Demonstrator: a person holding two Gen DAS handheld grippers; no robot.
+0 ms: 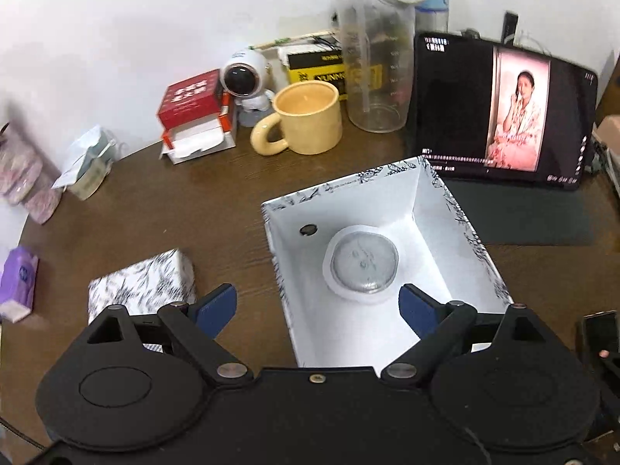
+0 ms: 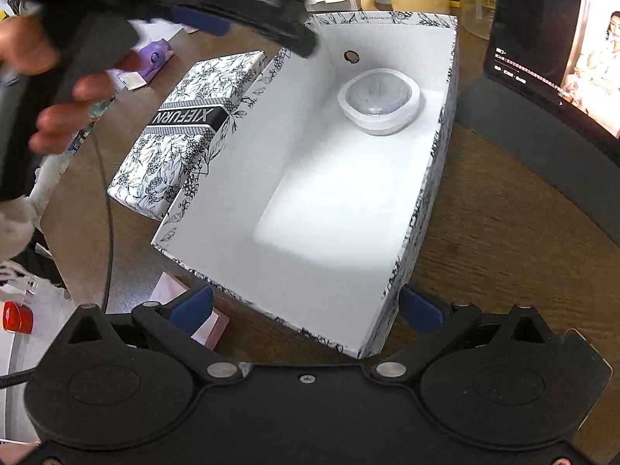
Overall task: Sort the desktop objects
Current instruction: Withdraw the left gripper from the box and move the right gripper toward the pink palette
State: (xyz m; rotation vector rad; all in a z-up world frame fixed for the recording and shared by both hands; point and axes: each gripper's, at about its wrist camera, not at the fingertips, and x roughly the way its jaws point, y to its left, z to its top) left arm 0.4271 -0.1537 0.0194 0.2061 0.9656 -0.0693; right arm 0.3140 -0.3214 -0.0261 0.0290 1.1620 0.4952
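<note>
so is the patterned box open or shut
Open. The box has no lid on, its white inside shows, and a round case lies in it.

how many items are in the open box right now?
1: a round lidded container toward the far end of the open box. The near end is hidden behind the left gripper but looks bare in the right wrist view.

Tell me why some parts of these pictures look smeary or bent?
In the right wrist view, the left tool and the hand holding it are motion-blurred; the box edges bow from the fisheye lens. In the left wrist view, the corners go dark and soft.
</note>
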